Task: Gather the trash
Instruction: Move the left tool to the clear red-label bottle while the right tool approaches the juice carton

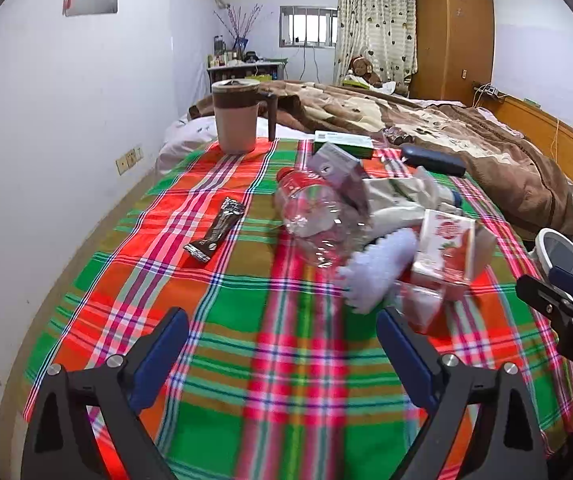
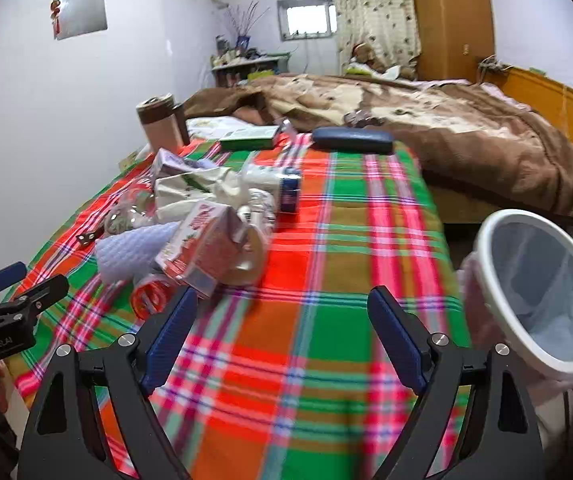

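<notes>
A heap of trash lies on the plaid cloth (image 1: 246,320): a crushed clear bottle (image 1: 318,216), a red-and-white carton (image 1: 446,252), a grey carton (image 1: 338,168), white foam wrap (image 1: 378,268) and crumpled bags. A dark snack wrapper (image 1: 218,228) lies apart to the left. My left gripper (image 1: 282,332) is open and empty, short of the heap. My right gripper (image 2: 282,312) is open and empty above the cloth, right of the red-and-white carton (image 2: 202,244). A white bin (image 2: 534,292) lined with a bag stands at the right edge.
A brown lidded mug (image 1: 236,116), a green box (image 1: 342,144) and a dark blue case (image 1: 434,160) sit at the far end. A bed with a brown blanket (image 1: 466,140) lies beyond. A white wall runs along the left.
</notes>
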Demonstrator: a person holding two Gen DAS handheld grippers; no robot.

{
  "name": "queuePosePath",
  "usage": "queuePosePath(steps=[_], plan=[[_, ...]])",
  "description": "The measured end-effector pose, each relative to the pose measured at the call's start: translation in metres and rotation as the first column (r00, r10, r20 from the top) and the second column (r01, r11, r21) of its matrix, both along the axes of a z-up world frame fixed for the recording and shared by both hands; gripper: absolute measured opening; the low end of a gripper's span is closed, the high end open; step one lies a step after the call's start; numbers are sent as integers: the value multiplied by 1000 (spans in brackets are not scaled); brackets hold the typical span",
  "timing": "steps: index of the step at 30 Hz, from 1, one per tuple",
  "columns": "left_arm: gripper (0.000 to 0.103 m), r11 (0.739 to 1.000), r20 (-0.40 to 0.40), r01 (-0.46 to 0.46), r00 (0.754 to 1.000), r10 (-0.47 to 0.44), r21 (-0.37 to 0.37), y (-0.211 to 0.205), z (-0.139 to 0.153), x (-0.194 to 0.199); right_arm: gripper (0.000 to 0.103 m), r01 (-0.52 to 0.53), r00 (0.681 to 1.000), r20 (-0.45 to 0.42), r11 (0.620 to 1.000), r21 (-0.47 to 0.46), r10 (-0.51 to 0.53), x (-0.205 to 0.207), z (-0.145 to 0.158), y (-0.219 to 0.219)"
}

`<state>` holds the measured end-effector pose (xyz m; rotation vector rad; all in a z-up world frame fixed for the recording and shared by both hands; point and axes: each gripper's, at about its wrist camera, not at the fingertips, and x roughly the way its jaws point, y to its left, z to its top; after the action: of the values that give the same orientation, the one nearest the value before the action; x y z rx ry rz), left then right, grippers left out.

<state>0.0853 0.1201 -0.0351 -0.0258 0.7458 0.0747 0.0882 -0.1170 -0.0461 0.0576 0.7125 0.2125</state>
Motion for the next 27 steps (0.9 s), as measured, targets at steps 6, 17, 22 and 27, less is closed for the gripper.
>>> queuePosePath(steps=[6, 17, 22, 27], plan=[[96, 994, -76, 8, 997, -16, -110, 22, -9, 22, 80, -56, 996, -73, 998, 42, 59, 26, -7, 24], [95, 981, -41, 52, 997, -61, -189, 44, 3, 51, 78, -30, 980, -193, 994, 104, 49, 67, -21, 46], [96, 976, -33, 71, 996, -80, -207, 45, 8, 63, 71, -27, 979, -197, 988, 150, 56, 72, -25, 45], [96, 969, -50, 88, 994, -102, -230, 39, 7, 82, 50, -37, 985, -156, 979, 201, 69, 69, -18, 40]])
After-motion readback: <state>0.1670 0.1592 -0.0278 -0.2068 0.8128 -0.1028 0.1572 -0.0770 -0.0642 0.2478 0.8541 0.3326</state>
